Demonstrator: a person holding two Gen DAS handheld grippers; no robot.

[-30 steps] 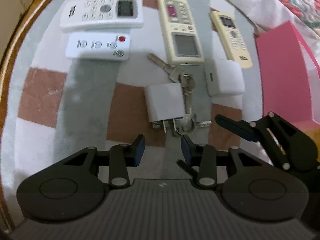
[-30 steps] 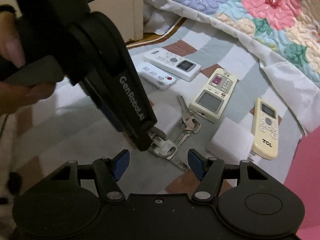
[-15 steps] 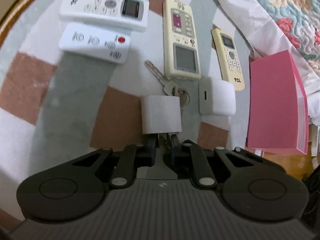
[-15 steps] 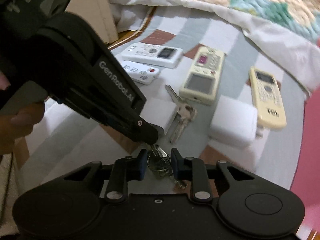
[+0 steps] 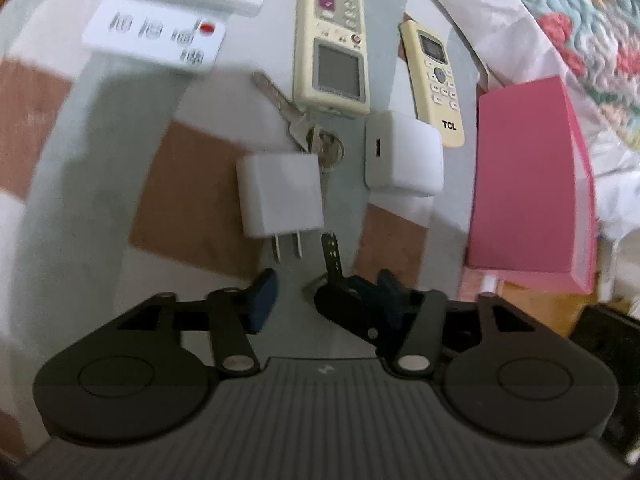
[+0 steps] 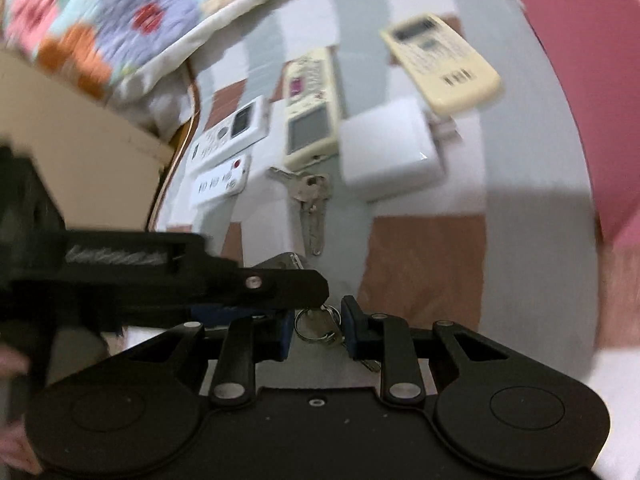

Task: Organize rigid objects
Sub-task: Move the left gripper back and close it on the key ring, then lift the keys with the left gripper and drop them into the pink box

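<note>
The left gripper (image 5: 326, 300), seen clamped on the plug prongs 0.5 s earlier, is now seen with its fingers apart. The white square wall charger (image 5: 280, 194) has been released on the checked cloth, its 2 prongs pointing at the gripper. The right gripper (image 6: 316, 326) is held close on a silver key ring (image 6: 316, 324), its fingers almost together on the ring; whether it is firmly pinched cannot be told through the blur. A silver pair of keys (image 5: 298, 122) is left between the charger and the cream remote with grey screen (image 5: 331, 36). The second white rounded adapter (image 5: 404, 154) is found just beside the pale yellow remote (image 5: 434, 80) and near the pink box (image 5: 528, 196).
</note>
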